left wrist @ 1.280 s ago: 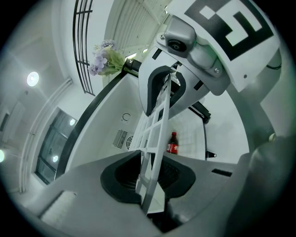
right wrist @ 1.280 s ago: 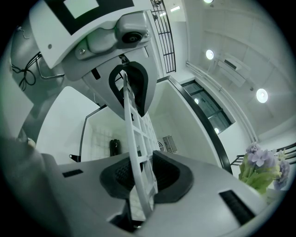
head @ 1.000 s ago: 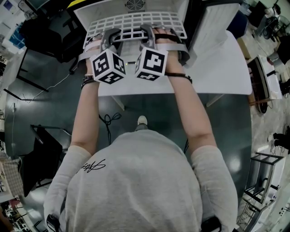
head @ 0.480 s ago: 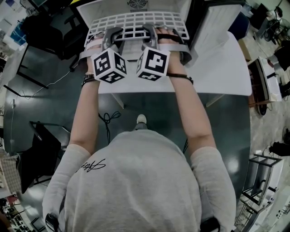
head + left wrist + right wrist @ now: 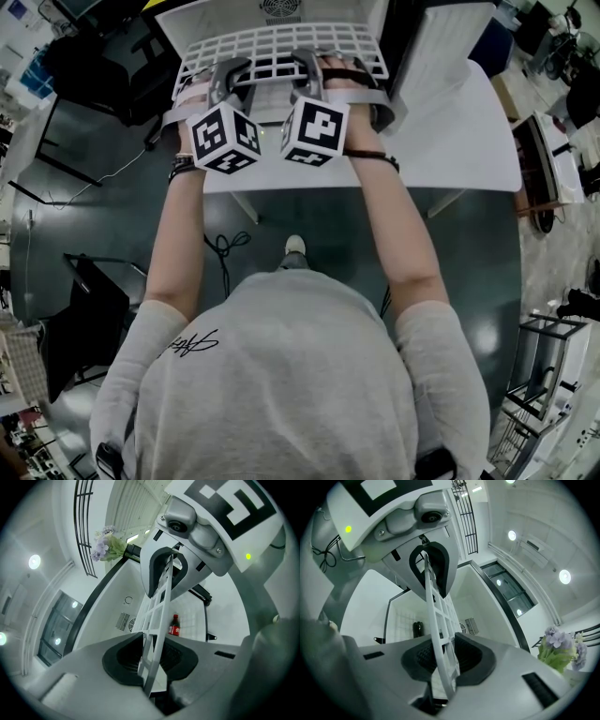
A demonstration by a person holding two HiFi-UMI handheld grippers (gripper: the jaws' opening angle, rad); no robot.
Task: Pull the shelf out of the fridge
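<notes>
The left gripper (image 5: 151,656) and right gripper (image 5: 443,660) each pinch the near edge of the white shelf (image 5: 281,42), side by side for an even pull. It sits partly out of the fridge (image 5: 216,14).

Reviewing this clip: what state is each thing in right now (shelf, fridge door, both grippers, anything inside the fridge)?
shelf: not yet clear of the fridge, front edge clamped by both grippers.
fridge door: swung open.
left gripper: shut on the shelf.
right gripper: shut on the shelf.
bottle: upright inside the fridge, cap on.
</notes>
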